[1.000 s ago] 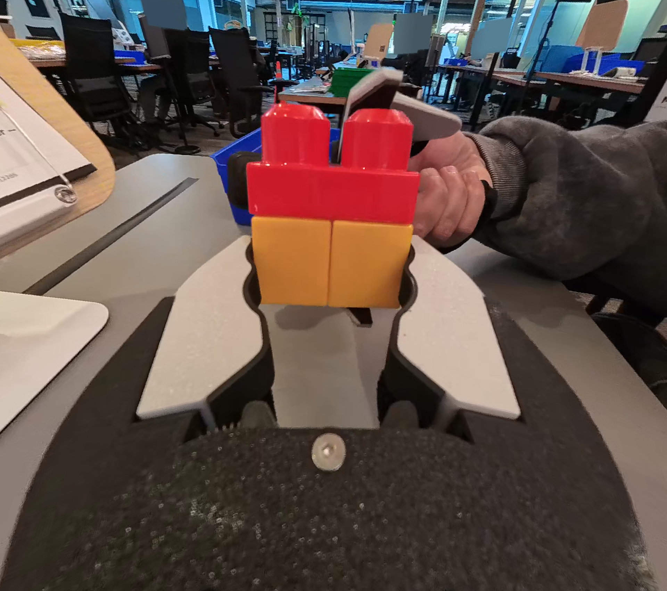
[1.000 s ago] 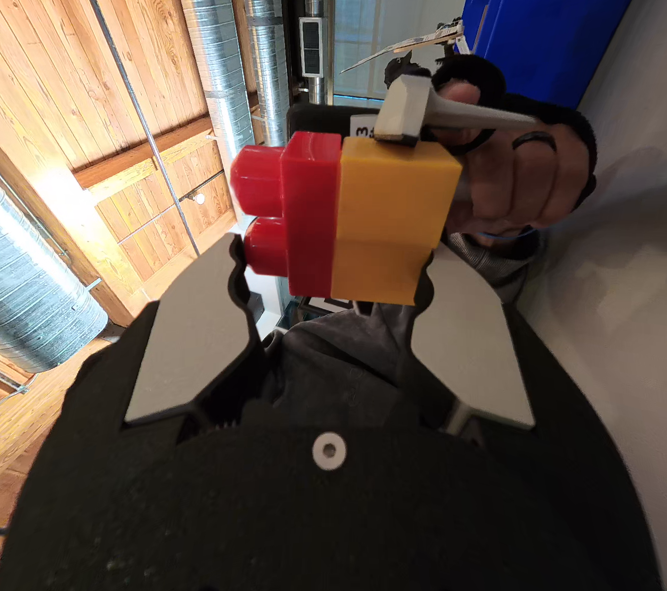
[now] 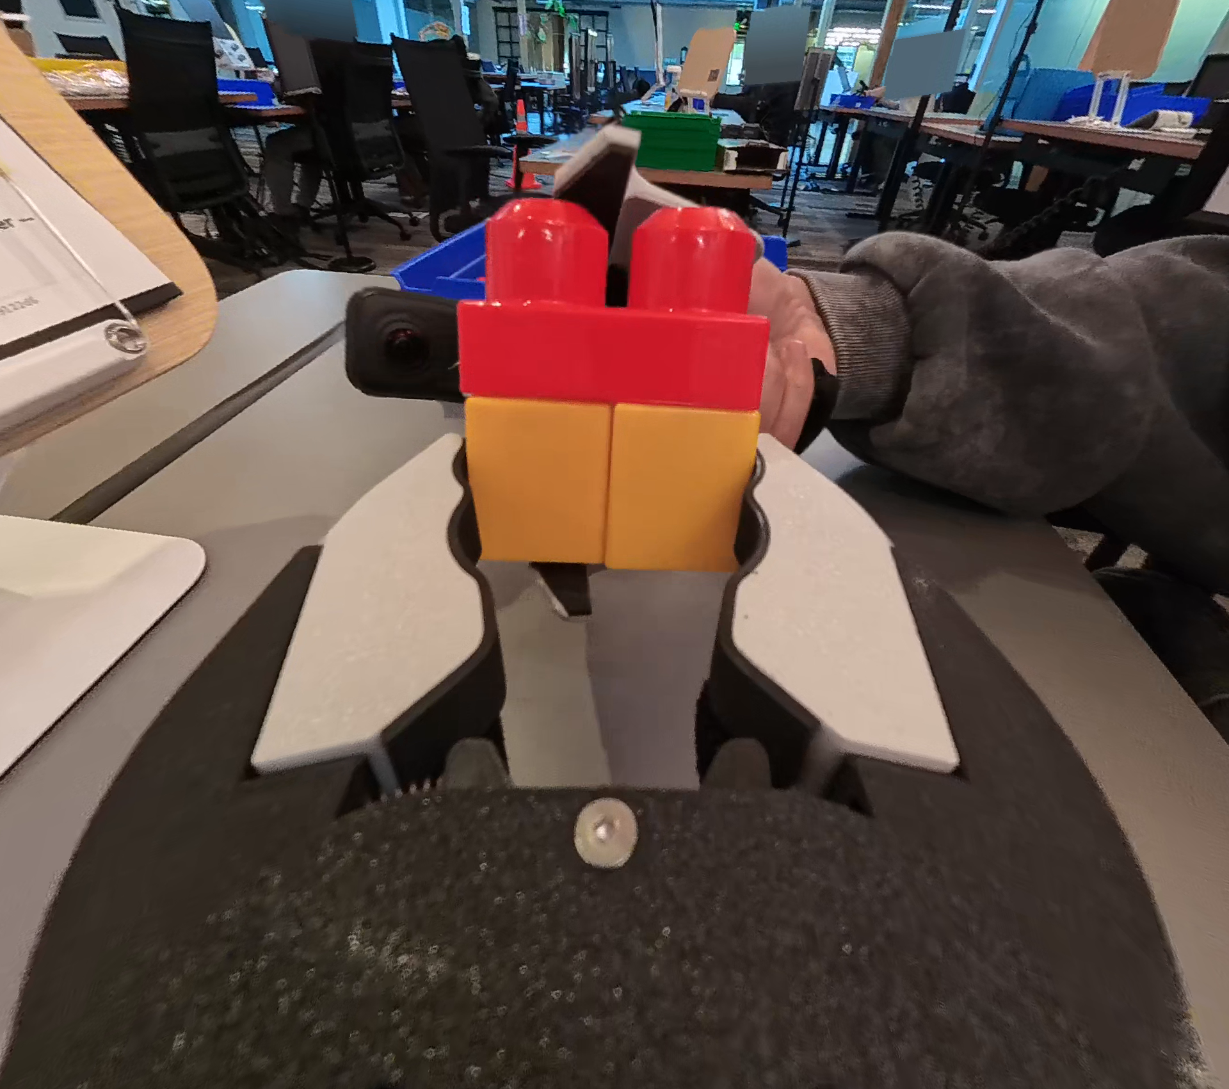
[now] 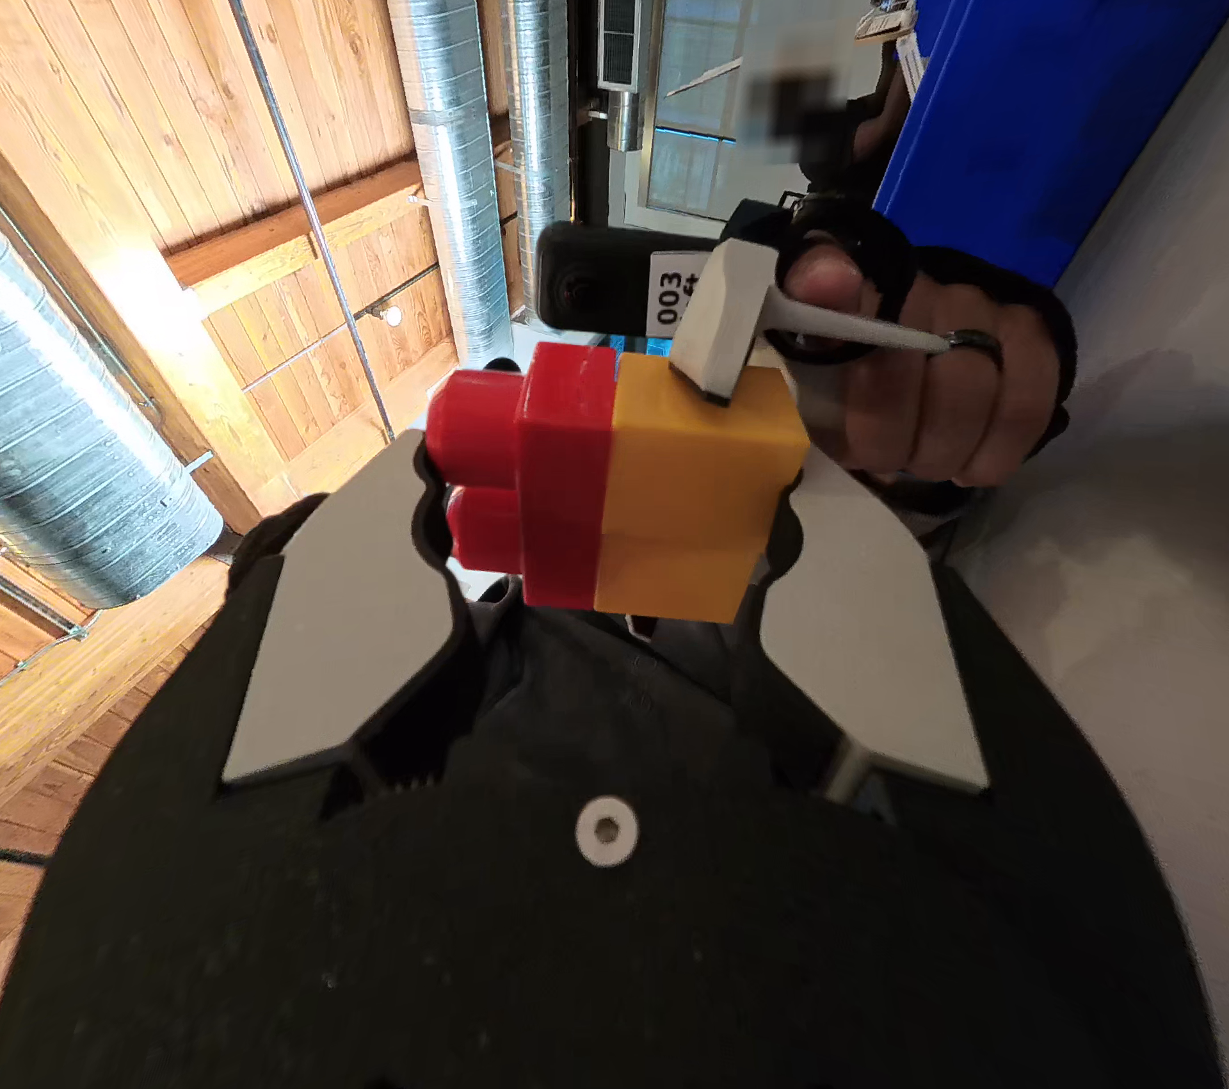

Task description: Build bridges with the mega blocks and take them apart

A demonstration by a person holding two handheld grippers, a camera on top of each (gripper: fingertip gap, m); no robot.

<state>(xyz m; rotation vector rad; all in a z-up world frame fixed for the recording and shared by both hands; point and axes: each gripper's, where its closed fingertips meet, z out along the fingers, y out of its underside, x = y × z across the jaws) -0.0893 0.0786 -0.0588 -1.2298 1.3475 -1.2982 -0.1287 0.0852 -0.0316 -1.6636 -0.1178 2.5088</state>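
Both claws, left (image 3: 608, 508) and right (image 4: 608, 525), clamp the red-and-yellow block stack (image 3: 612, 425) above the grey table (image 3: 266, 425) in an open office.

Between the pale grey fingers (image 3: 399, 591) of the left gripper (image 3: 608, 498) sit two yellow-orange blocks (image 3: 608, 482), plain and glossy. Above them, a bright red block (image 3: 612, 352) with two rounded red studs. Beyond the jaws, a black camera (image 3: 392, 345), a royal blue bin (image 3: 445, 269), a charcoal grey sleeve (image 3: 997, 365) and a matte grey table (image 3: 266, 432). Between the right gripper (image 4: 608, 518) and its light grey fingers (image 4: 346, 611), the same red and yellow-orange show, against honey-brown wood planks (image 4: 166, 126) with visible grain and silver ribbed ducts (image 4: 439, 59).
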